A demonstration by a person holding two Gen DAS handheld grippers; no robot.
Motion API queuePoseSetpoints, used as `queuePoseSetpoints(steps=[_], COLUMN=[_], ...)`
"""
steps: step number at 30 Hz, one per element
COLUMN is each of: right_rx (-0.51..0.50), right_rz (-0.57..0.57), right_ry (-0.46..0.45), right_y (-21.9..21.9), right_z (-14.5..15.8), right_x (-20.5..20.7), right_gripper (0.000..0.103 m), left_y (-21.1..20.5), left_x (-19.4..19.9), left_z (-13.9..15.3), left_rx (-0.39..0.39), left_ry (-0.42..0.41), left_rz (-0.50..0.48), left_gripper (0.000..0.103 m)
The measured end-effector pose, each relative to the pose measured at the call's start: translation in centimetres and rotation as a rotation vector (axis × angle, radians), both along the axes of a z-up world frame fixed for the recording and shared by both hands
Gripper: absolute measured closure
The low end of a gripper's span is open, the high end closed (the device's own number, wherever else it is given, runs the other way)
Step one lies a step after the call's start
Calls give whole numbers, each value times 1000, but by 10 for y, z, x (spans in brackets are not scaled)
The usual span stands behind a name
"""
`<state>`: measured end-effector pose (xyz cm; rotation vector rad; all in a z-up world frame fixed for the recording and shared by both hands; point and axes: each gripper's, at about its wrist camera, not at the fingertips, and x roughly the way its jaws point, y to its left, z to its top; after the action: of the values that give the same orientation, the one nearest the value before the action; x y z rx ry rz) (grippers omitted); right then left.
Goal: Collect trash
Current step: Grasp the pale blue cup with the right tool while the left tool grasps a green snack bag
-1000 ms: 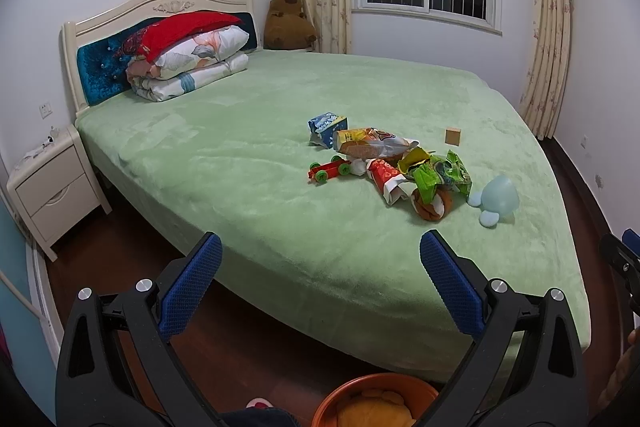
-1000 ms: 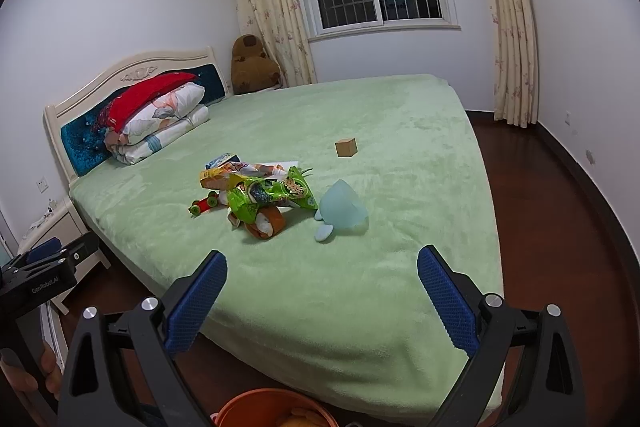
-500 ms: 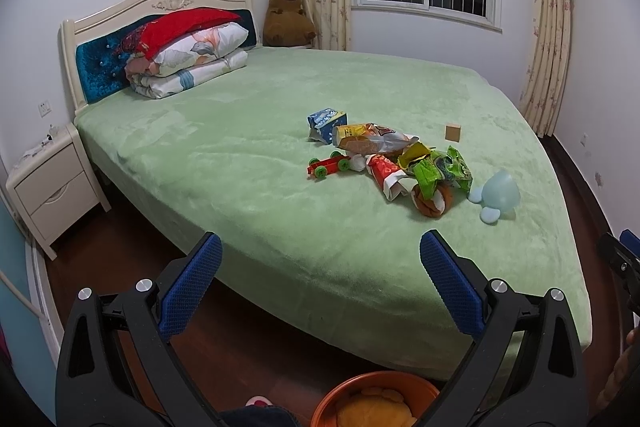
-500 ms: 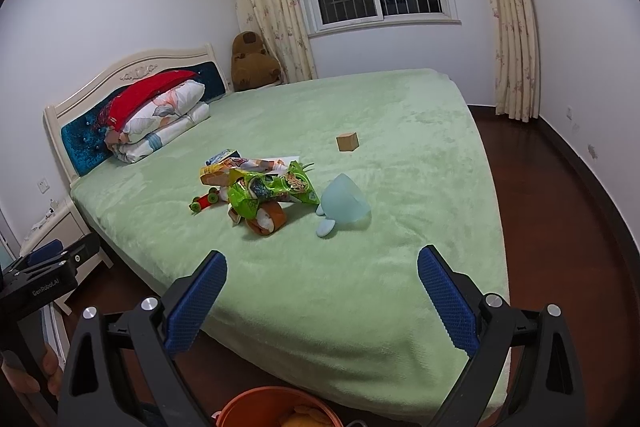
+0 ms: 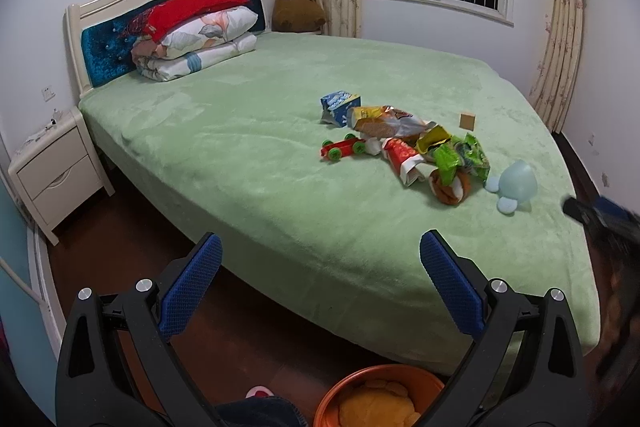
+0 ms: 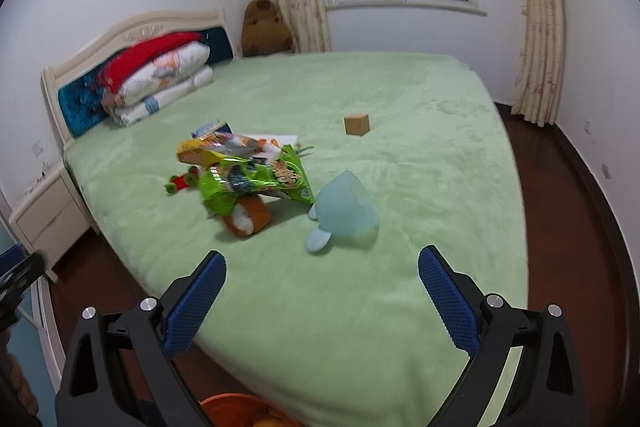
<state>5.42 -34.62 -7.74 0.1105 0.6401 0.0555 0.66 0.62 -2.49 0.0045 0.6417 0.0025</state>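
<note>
Left gripper (image 5: pixel 320 259): fingers (image 5: pixel 192 287) spread wide, nothing between them, hovering over dark floor at the near edge of the bed (image 5: pixel 240 147). Right gripper (image 6: pixel 322 277): fingers (image 6: pixel 448 303) equally wide apart, empty, poised above the green cover. Below both, rim of an orange bin (image 5: pixel 380 375) with something yellow inside.

Farther out, mid-bed: heap of trash — green snack bag (image 6: pixel 256 179), yellow wrapper (image 5: pixel 380 121), red wrapper (image 5: pixel 400 157), blue carton (image 5: pixel 338 107). Touching the heap, a red toy car (image 5: pixel 342 149) with green wheels and an orange tape roll (image 6: pixel 248 217). Just beside the green bag, a pale blue plush (image 6: pixel 344 213). Well apart, a wooden block (image 6: pixel 357 125).

At the headboard, stacked bedding (image 5: pixel 192 35); beside it a nightstand (image 5: pixel 60 171).
</note>
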Motion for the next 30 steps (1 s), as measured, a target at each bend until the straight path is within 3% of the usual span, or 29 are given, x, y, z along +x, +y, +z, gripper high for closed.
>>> queuePoseSetpoints(steps=[4, 9, 14, 15, 16, 17, 19, 25, 30], right_rx=[-36, 46, 45, 51, 59, 79, 89, 147, 201], right_rz=[7, 76, 135, 145, 151, 162, 172, 166, 182], right_ry=[62, 174, 266, 285, 292, 292, 269, 178, 93], right_y=[-11, -24, -17, -15, -12, -12, -10, -11, -17], right_z=[-8, -21, -34, -37, -38, -39, -37, -24, -6], right_x=[53, 106, 133, 135, 135, 133, 127, 82, 32], right_gripper=[8, 13, 44, 60, 71, 73, 89, 94, 94], left_y=[7, 21, 25, 25, 24, 23, 22, 12, -3], left_x=[2, 6, 10, 10, 9, 9, 9, 18, 38], left_z=[-6, -15, -20, -19, -19, -19, -19, -24, -30], left_rx=[11, 13, 7, 8, 9, 15, 16, -13, -123], left_ry=[15, 44, 65, 66, 65, 63, 63, 85, 139], left_rz=[12, 41, 55, 53, 50, 47, 43, 14, -92], left_gripper=[6, 6, 6, 6, 6, 6, 6, 6, 6])
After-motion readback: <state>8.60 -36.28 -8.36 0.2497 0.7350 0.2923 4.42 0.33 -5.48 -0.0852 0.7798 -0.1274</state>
